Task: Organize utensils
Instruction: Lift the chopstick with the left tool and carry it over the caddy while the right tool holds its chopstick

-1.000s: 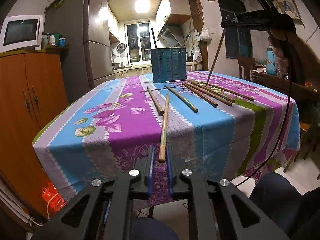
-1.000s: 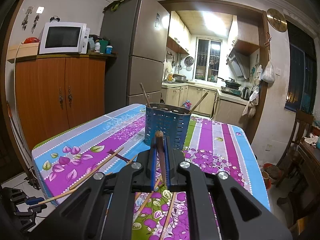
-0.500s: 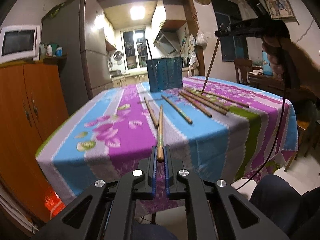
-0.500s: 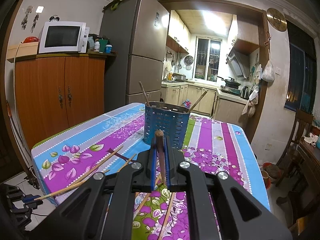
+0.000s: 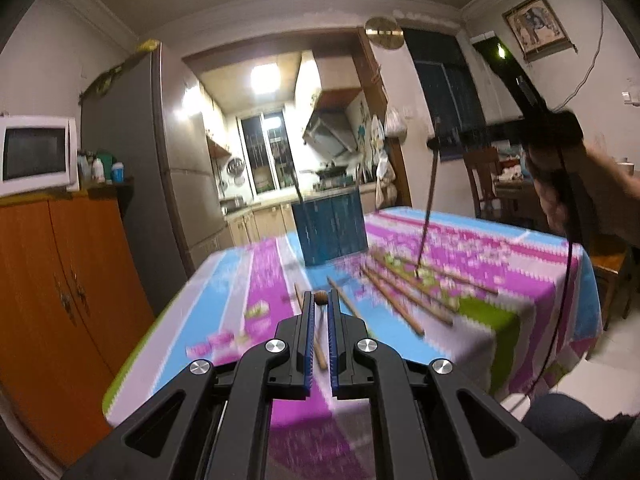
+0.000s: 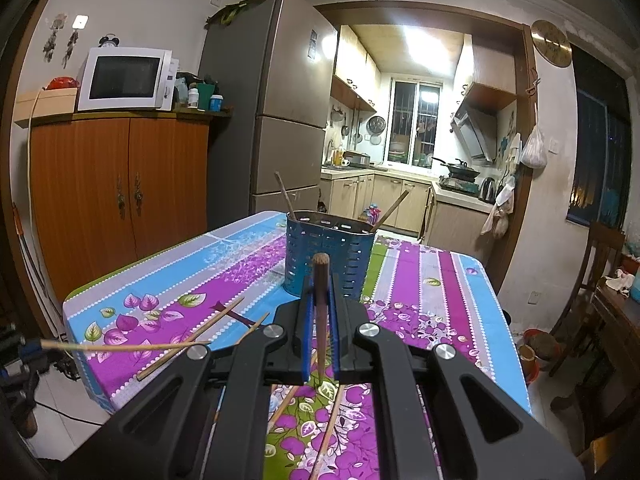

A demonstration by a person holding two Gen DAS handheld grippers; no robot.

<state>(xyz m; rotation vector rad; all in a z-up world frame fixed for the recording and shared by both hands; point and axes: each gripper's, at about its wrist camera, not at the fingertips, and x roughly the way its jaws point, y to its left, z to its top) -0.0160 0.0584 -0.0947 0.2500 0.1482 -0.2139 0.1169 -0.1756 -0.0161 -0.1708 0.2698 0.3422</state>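
Above the striped tablecloth (image 6: 248, 264), each hand-held gripper (image 5: 320, 304) (image 6: 320, 280) pinches a chopstick (image 6: 321, 320).

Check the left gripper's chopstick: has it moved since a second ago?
Yes. The chopstick in the left gripper lay flat on the tablecloth pointing at the blue holder; now it is lifted off, its end toward the camera.

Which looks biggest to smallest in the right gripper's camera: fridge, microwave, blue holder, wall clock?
1. fridge
2. microwave
3. blue holder, roughly microwave-sized since it's nearer
4. wall clock
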